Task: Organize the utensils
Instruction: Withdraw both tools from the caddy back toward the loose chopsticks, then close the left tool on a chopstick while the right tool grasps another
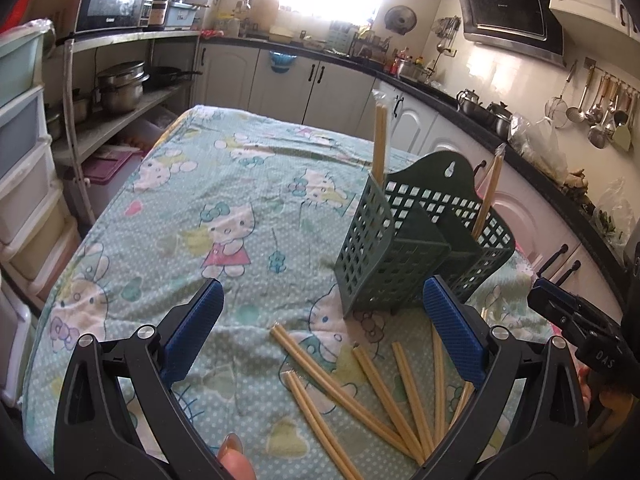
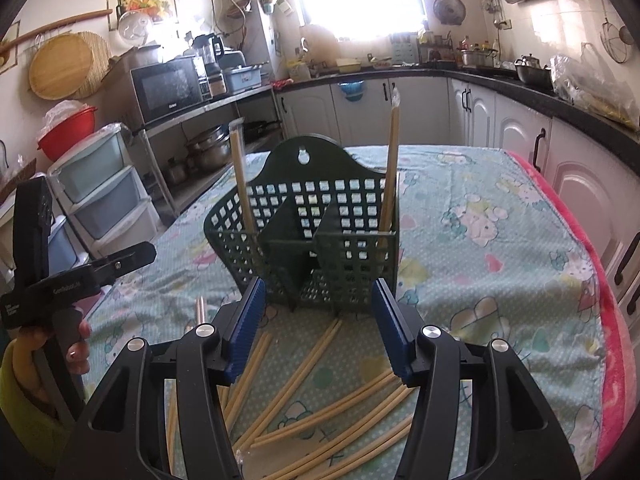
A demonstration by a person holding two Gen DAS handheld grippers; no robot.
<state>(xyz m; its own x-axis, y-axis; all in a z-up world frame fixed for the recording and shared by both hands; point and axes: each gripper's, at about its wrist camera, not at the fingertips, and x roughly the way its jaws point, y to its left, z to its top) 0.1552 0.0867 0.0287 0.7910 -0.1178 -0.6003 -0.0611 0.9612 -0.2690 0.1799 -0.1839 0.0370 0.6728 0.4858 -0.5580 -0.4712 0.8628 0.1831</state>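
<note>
Two chopstick pairs (image 2: 390,168) in gridded holder (image 2: 316,216)

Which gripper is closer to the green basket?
Right, probably. The right gripper sits open straight in front of the green basket; the left gripper hovers open off to its left, over the cloth.

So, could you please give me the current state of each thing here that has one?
Left claw: open, empty.
Right claw: open, empty.
Green basket: upright on the tablecloth.
Chopsticks in basket: two pairs standing, one at each end.
Loose chopsticks: lying scattered before the basket.
</note>
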